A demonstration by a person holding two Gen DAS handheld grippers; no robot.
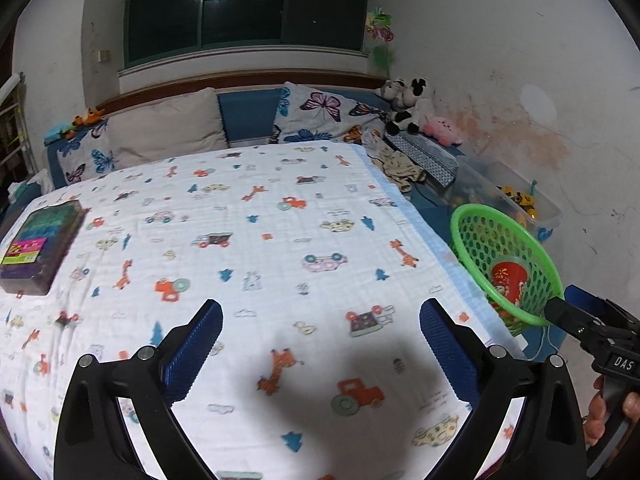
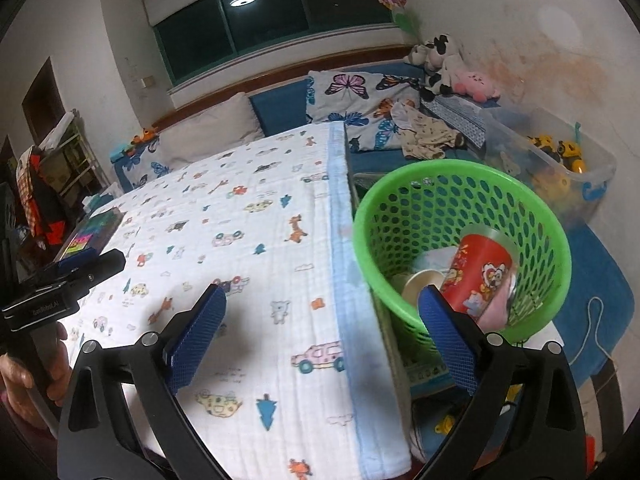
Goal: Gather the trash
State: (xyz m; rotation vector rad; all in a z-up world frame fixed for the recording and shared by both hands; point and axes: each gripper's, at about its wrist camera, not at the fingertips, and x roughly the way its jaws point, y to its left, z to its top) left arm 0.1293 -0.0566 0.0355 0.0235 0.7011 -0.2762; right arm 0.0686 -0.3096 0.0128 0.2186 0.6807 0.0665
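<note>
In the left wrist view the left tongs [image 1: 320, 344] hang wide apart over the printed blanket [image 1: 280, 240], gripping nothing; the green basket [image 1: 464, 236] sits at three o'clock off the blanket's edge, tilted toward the bed, probably so trash drops in easily, and a red cup [image 1: 508, 280] lies inside. A dark box [image 1: 40, 248] rests at nine o'clock on the blanket. In the right wrist view the right tongs [image 2: 322, 338] are likewise spread and empty, straddling the blanket's blue border [image 2: 340, 240]; the basket [image 2: 376, 240] at two o'clock holds the red cup [image 2: 478, 276], a paper cup [image 2: 422, 284] and something pink. Butterfly pillows [image 2: 352, 92], plush toys [image 2: 436, 64] and a dark window [image 2: 264, 28] lie toward twelve.
</note>
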